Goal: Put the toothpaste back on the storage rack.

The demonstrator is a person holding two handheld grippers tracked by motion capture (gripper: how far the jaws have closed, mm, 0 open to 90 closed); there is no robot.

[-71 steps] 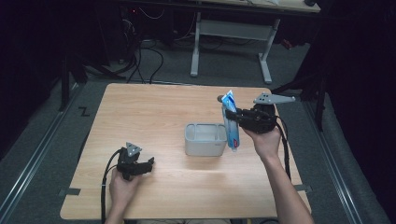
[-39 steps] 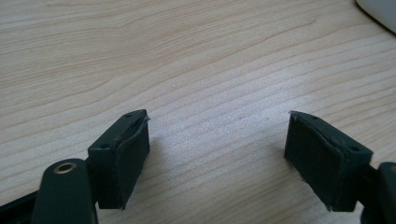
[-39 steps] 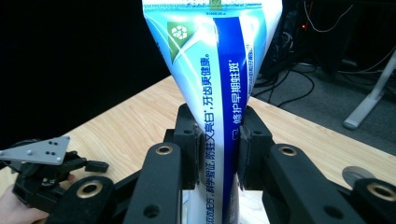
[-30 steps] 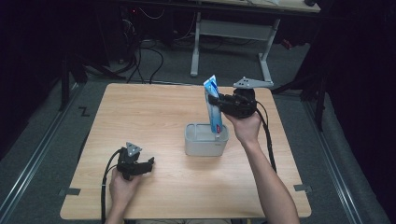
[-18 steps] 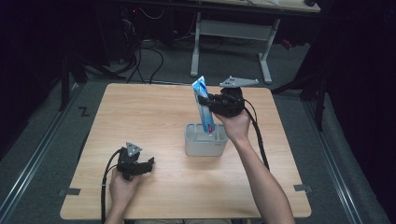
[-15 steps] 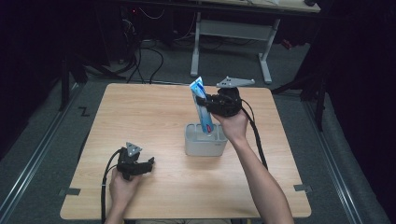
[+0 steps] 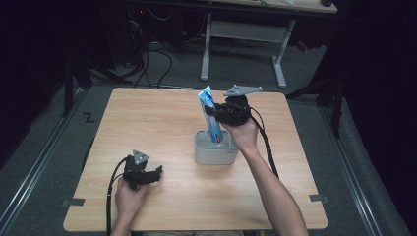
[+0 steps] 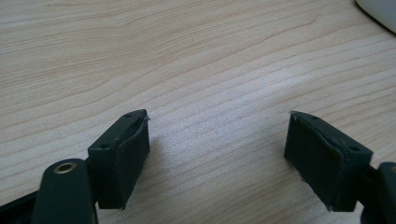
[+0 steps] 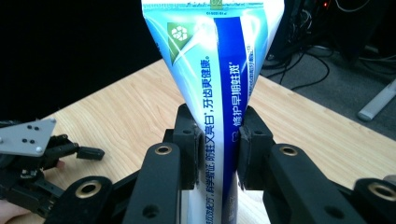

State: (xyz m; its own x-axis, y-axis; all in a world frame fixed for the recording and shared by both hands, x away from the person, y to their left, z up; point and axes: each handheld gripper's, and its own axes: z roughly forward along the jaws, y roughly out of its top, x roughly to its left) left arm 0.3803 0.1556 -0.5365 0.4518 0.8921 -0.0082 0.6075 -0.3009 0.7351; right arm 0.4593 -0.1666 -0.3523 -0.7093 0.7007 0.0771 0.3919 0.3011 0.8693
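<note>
High view: I see the right gripper (image 7: 212, 114) over the middle of the wooden table (image 7: 162, 123), clamped on a blue-and-white toothpaste tube (image 7: 210, 115).
Tube, position: it stands nearly upright, crimped end up and leaning slightly to the left, lower end down inside the grey holder (image 7: 215, 155).
Tube vs gripper: I read the jaws as pinching it at about mid-length, crimped end well above them, lower part below them in the holder.
Right gripper view: both black pads press flat on the tube (image 9: 219, 93) from either side; printed face toward the camera.
Right hand (image 7: 242, 133): just beside the holder on its right, forearm coming in from the bottom edge.
Left gripper (image 7: 156, 173): low at the near left of the table, well apart from the holder, held in the left hand (image 7: 129, 196).
Left gripper view: jaws stand wide apart over bare wood, nothing between them; a pale edge of the holder (image 8: 379, 11) at the top right corner.
</note>
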